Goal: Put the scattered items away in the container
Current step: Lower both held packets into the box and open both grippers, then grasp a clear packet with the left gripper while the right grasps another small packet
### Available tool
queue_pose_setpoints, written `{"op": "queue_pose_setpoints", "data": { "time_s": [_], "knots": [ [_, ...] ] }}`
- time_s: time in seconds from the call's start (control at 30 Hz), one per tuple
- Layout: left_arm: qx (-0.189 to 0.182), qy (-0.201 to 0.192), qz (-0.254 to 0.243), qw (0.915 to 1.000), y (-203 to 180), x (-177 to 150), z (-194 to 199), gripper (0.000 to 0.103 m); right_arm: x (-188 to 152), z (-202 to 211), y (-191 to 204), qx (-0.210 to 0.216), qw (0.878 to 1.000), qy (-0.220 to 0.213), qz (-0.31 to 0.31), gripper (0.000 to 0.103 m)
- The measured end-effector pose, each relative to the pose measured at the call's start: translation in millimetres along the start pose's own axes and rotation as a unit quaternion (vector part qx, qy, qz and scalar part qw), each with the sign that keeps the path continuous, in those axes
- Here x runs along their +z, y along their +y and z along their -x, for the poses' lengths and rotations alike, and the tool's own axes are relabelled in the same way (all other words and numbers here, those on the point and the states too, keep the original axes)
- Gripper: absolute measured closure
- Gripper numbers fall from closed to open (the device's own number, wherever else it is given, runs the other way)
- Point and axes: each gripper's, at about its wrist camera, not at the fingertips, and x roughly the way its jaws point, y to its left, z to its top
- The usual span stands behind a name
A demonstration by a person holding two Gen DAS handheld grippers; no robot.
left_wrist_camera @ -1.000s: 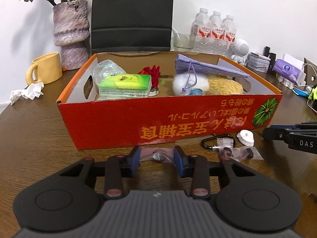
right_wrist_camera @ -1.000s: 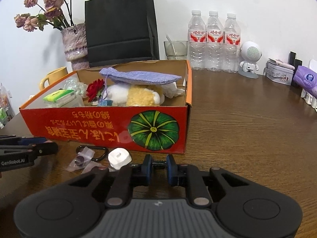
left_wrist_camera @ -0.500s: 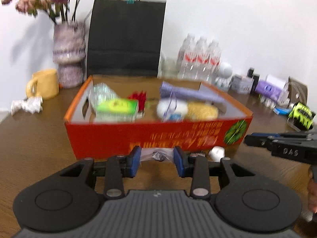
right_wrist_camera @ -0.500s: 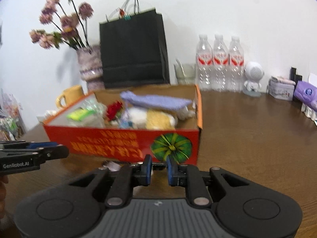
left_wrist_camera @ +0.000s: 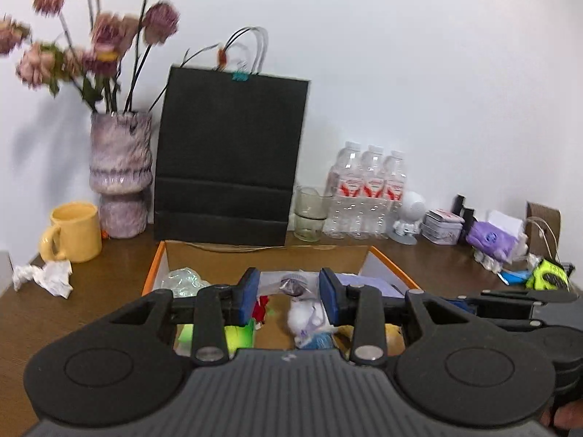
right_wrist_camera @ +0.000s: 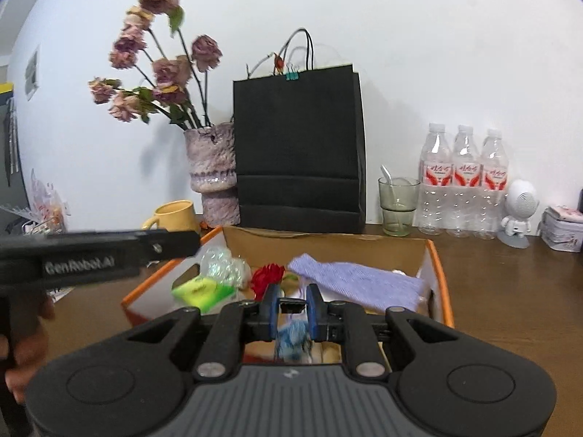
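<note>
From my seat at the controls, the orange cardboard box (left_wrist_camera: 393,269) is my landmark. My left gripper (left_wrist_camera: 289,296) hangs above its near side, blue fingers (left_wrist_camera: 247,293) apart with a small clear packet (left_wrist_camera: 291,286) between them; the packet is blurred, and I think the pads are pinching its edges, though I cannot be sure they touch it. My right gripper (right_wrist_camera: 293,306) is over the box's near edge too, its fingers (right_wrist_camera: 270,304) set narrowly apart and a small dark piece (right_wrist_camera: 292,305) spanning the gap between them, so it looks clamped on that.

Inside the box I see a crumpled clear wrapper (right_wrist_camera: 222,262) at its left end, a green tissue pack (right_wrist_camera: 202,293) just in front of that, a red flower (right_wrist_camera: 267,276) near the middle, and a lavender pouch (right_wrist_camera: 357,284) lying across toward the right wall. A white fluffy ball (left_wrist_camera: 302,315) and a bit of blue yarn (right_wrist_camera: 291,338) sit below the fingers.

Behind the box stands a black paper bag (left_wrist_camera: 229,160), with a vase (left_wrist_camera: 120,178) and yellow mug (left_wrist_camera: 73,231) to its left, and a glass (right_wrist_camera: 397,205) and water bottles (right_wrist_camera: 462,182) to its right.
</note>
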Motion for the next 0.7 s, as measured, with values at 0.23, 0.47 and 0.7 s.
{"op": "queue_pose_setpoints", "data": {
  "time_s": [0.23,0.47,0.7],
  "knots": [
    [0.015,0.049,0.022,0.9985,24.2,-1.7,-52.9,0.066,6.0,-64.4,-0.9,0.002,0.998,0.054,-0.027,0.088],
    [0.029,0.078,0.037,0.9958,45.7,-6.0,-75.9,0.066,-2.1,-99.3,6.7,0.007,0.996,0.087,-0.005,0.088],
    [0.028,0.086,0.038,0.9952,43.3,-7.2,-77.1,0.021,0.3,-91.1,-2.5,-0.002,0.997,0.081,-0.008,0.045]
  ]
}}
